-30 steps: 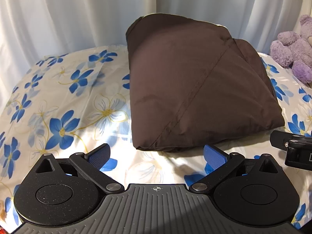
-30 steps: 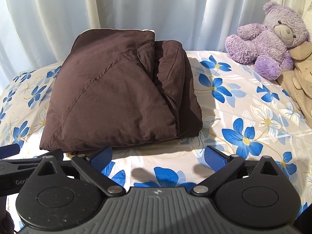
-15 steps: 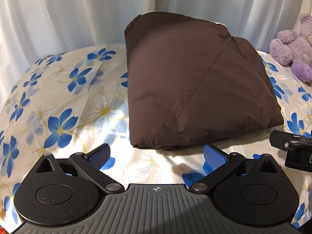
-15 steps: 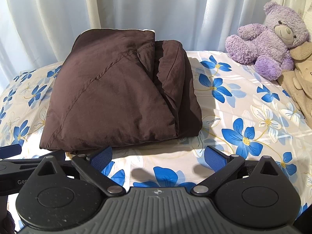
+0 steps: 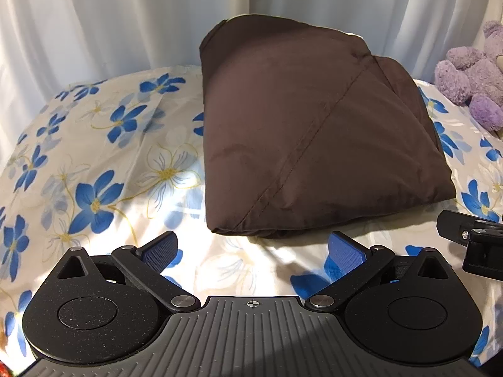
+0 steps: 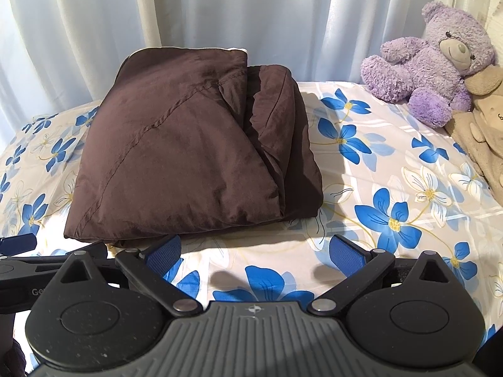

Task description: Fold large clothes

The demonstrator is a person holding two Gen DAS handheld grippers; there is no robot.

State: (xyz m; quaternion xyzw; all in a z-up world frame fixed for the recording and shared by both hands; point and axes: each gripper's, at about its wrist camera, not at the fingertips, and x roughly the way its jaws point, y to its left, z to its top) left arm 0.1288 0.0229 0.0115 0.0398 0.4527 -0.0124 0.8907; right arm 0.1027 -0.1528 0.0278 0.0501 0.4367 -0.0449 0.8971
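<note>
Left tool (image 5: 251, 248): jaws spread wide, nothing between the blue pads. The brown garment (image 5: 311, 132) lies dead ahead at 12 o'clock, its near folded edge just beyond my fingertips, not touching them. It sits on the floral bedsheet (image 5: 94, 163) as a thick folded bundle, long axis running 6 to 12, away from me toward the white curtain (image 5: 125, 15). A seam crosses its top face on a diagonal, 7 to 1.

Right tool (image 6: 256, 251): also wide open and empty. From here the bundle (image 6: 176, 157) sits at 11 o'clock, so its near right corner is nearer this tool and the near left corner nearer the left one. The two tools are side by side, close together.

What each view gives: the left view shows a smooth, closed left flank and top. Only the right view shows the right flank, where loose layers bunch and gape in rolled folds; that side looks less tidy. The purple teddy bear (image 6: 433, 62) sits at 1 o'clock, well apart from the garment.

Judgement: folding looks near done; any further move turns on that open right flank, a job for the right tool.
</note>
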